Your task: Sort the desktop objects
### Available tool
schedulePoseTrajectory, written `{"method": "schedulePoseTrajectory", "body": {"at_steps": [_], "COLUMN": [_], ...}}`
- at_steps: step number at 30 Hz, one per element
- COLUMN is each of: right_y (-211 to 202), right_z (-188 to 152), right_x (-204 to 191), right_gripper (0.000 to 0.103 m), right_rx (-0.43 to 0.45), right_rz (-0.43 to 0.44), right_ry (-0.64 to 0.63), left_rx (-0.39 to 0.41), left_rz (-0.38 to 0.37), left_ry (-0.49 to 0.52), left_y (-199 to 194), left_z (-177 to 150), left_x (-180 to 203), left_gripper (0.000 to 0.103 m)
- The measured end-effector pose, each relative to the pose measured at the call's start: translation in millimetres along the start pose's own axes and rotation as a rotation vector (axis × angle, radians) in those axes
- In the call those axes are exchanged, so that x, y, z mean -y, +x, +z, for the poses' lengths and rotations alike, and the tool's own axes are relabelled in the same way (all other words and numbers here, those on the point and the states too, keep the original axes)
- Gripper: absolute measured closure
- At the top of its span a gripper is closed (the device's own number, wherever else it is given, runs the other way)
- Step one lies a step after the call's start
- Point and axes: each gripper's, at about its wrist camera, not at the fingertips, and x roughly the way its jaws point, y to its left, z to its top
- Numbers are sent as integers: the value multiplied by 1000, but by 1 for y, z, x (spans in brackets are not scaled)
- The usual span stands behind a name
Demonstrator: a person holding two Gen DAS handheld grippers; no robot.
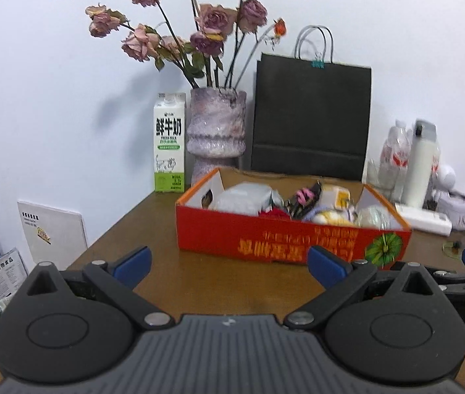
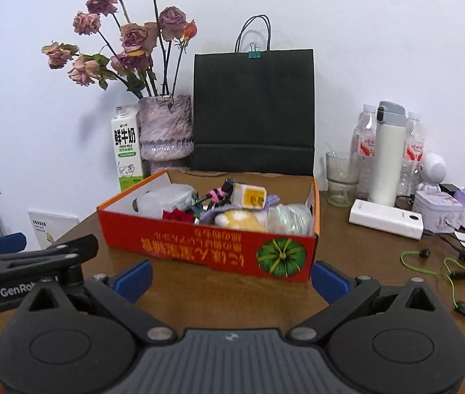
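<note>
Both units are held low over the brown bench [image 2: 347, 262], pointed at an open red cardboard box [image 2: 206, 246] that sits near the bench's middle, its printed side with a green pumpkin graphic facing the cameras. The left gripper [image 1: 229, 264] has its blue-tipped fingers [image 1: 133, 262] spread wide with nothing between them; the right gripper [image 2: 230, 277] is likewise wide apart and empty. The two units are side by side, each visible at the edge of the other's view. The box holds a mixed load: a clear wrapped packet [image 2: 163, 198] at its left end, a red item [image 2: 179, 215], a pink-and-black striped piece [image 2: 216, 193], a small yellow-and-white carton [image 2: 248, 195], a yellow plush item [image 2: 237, 218], and a clear crumpled bag [image 2: 290, 218] at its right end. Behind the box stand a milk carton [image 2: 127, 149], a mottled vase [image 2: 166, 128] of dried roses, and a black paper bag [image 2: 253, 111]. To the right of the box lie a white power bank [image 2: 386, 218], a glass [image 2: 340, 179], a white flask [image 2: 388, 161] between water bottles, and green earphones [image 2: 442, 272].
</note>
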Motion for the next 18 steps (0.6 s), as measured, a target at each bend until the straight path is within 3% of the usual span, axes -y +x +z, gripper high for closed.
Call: {"method": "schedulePoseTrajectory", "body": {"at_steps": [18], "right_y": [5], "right_z": [-17], "right_x": [-1], "right_gripper": [0], "right_rx": [-35], "right_rz": [-2], "right_ry": [8], "left_rx": [-32], "left_rz": [35], "left_ry": [32], "left_y": [3], "left_z": [-11], "left_x": [2], "left_gripper": [0]}}
